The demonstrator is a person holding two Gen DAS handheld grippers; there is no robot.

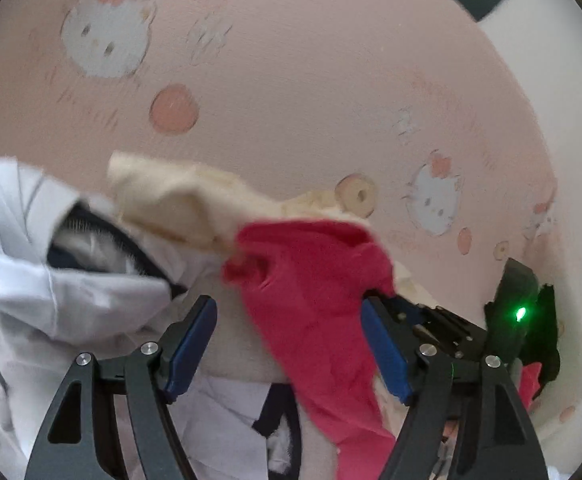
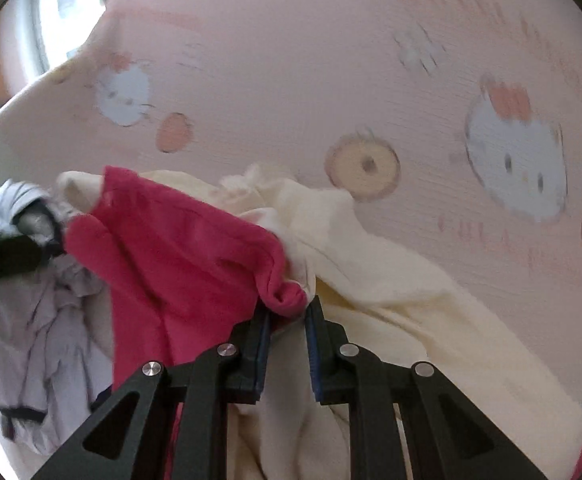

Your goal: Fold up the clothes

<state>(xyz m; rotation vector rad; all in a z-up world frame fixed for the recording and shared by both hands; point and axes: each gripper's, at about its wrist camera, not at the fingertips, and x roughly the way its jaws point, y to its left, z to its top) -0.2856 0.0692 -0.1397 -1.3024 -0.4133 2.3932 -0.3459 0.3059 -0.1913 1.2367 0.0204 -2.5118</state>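
A red garment [image 2: 179, 256] is pinched at a bunched edge by the nearly closed right hand-held gripper [image 2: 287, 340] above a cream garment [image 2: 391, 300] on the bed [image 2: 291, 60], while the left hand-held gripper [image 1: 287, 344] is held wide open around it, so the cloth could be dropped should that small pinch slip.

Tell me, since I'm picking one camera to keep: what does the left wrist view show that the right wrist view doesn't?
Left only: the other gripper gripping the red garment, a green light, and the left gripper standing open. Right only: a window, and the right gripper pinching a bunched red fold. Both: red, cream and white clothes on a pink cartoon-print sheet.
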